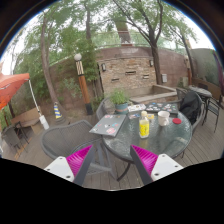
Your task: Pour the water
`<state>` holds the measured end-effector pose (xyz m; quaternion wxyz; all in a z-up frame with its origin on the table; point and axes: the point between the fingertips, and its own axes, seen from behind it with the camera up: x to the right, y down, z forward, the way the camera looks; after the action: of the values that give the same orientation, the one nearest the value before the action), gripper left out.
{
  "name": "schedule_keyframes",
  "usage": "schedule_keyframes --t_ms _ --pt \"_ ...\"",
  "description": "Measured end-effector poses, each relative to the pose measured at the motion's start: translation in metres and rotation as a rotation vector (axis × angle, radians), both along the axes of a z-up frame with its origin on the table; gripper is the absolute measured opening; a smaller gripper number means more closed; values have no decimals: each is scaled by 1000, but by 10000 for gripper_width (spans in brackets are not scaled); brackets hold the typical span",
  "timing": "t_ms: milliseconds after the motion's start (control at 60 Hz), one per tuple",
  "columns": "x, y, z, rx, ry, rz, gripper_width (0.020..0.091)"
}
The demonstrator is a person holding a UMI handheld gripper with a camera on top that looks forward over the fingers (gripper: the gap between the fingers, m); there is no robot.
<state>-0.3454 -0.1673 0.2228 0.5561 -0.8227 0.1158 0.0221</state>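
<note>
The yellow bottle (144, 127) stands upright on the round glass table (120, 145), well beyond your gripper (112, 160) and slightly right of its centre line, fingers spread apart holding nothing, so you'd reach forward.

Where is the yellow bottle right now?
In the gripper view, the yellow bottle stands on the round glass table, well beyond the open fingers, beside a white cup and near a potted plant.

Round glass patio table (150, 147), yellow drink glass (144, 127), white cup (163, 118), red object (177, 121), papers (108, 125)
</note>
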Motion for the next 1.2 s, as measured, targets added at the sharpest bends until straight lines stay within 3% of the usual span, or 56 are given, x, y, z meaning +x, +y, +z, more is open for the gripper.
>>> schedule_keyframes --t_ms 233,433,683,833,933,1017,1050,1083,1100,1200 --pt "26 2 0 33 -69 -71 836" --pt "57 40 -34 47 -82 -125 838" --pt "167 178 -103 95 -187 -133 838" --pt "213 251 -139 83 -179 -96 839" --pt "235 289 -152 102 -188 -93 840" --pt "242 309 -142 176 -181 -84 835" --pt "245 314 -135 205 -189 -89 769" --pt "245 321 -132 209 -201 -81 585" --pt "245 324 -134 204 -204 -75 535" --pt "235 329 -134 227 -242 -38 525"
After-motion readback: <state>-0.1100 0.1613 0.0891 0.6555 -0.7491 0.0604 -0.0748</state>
